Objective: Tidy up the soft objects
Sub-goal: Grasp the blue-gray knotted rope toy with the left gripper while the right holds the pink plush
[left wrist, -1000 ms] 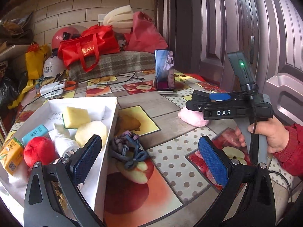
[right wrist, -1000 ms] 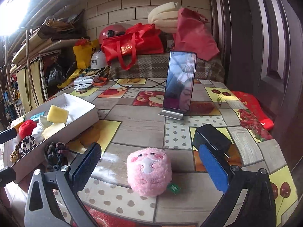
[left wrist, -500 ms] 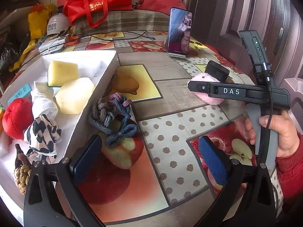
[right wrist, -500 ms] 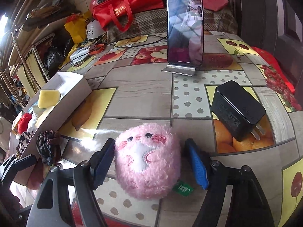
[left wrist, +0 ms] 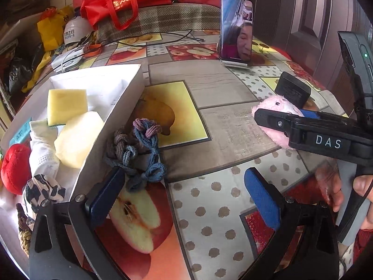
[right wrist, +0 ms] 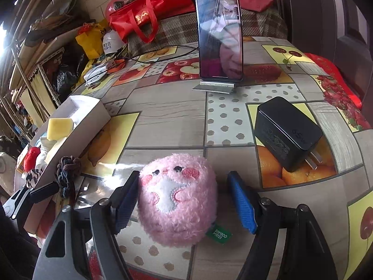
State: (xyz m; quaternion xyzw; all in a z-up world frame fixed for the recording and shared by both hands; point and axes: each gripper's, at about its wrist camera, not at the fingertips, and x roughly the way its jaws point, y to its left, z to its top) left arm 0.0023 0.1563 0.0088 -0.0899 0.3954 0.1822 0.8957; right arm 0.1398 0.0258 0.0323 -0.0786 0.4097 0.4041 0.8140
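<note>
Now: right fingers just narrowed, plush between, unclamped | left fingers spread | charger nearby

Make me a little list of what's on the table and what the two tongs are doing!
Right tongs: have just been closing around the pink plush toy; one pad touches it, the other looks a little apart
Left tongs: open, nothing between them, near the knotted rope
Rope spot: on the table, against the white box, outside it
In the box: yellow sponge, red plush, other soft bits
Also on table: black charger, phone on a stand
</note>
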